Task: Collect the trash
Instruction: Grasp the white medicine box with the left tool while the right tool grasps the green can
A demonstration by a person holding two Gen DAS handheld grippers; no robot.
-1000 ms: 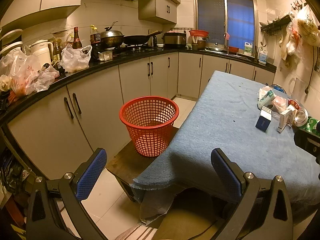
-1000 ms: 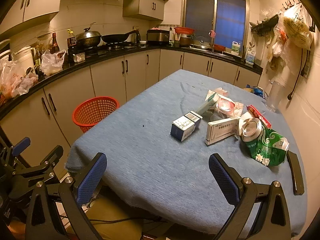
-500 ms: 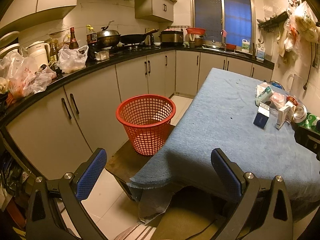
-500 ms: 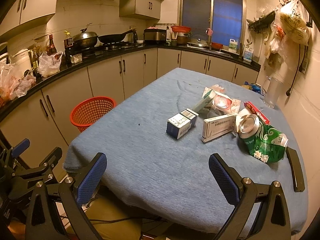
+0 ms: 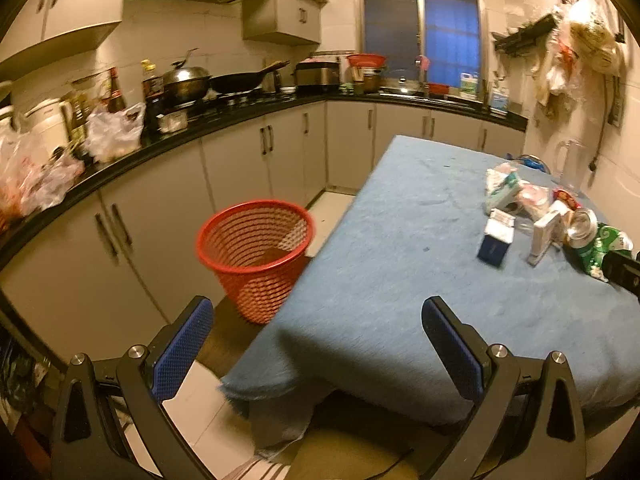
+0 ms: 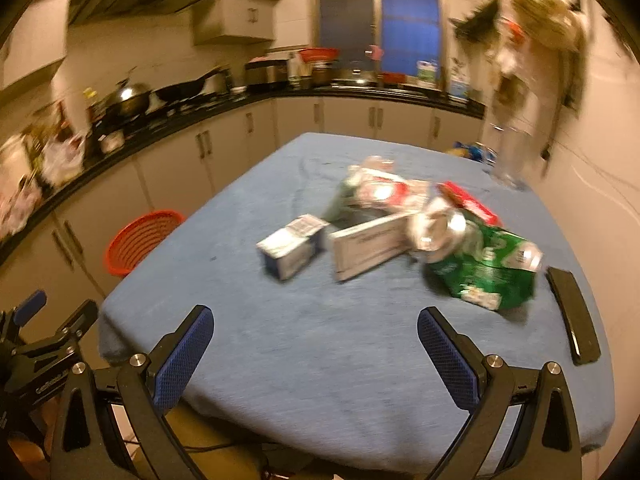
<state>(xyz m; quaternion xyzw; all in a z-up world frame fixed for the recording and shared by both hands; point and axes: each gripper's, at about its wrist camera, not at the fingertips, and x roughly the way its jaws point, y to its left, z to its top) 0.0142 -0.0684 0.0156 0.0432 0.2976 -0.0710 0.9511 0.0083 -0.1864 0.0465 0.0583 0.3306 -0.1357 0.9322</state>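
Note:
A red mesh basket [image 5: 256,248] stands on a low stool left of the table; it also shows in the right wrist view [image 6: 140,240]. Trash lies in a heap on the blue tablecloth [image 6: 320,340]: a blue-and-white carton [image 6: 290,246], a long white box [image 6: 368,246], a crushed can [image 6: 436,228], a green packet [image 6: 488,276] and wrappers [image 6: 376,188]. The same heap shows at the right of the left wrist view [image 5: 532,216]. My left gripper [image 5: 316,340] is open and empty at the table's near corner. My right gripper [image 6: 316,344] is open and empty, short of the heap.
A black remote [image 6: 572,316] lies at the table's right edge. A clear jug [image 6: 508,160] stands at the far right. Kitchen counters [image 5: 200,124] with pots, bottles and plastic bags run along the left and back. Bags hang on the right wall [image 5: 580,52].
Both grippers have moved forward and upward toward the table; the trash heap looks larger and nearer in the right wrist view. The views are motion-blurred. Both grippers stay open.

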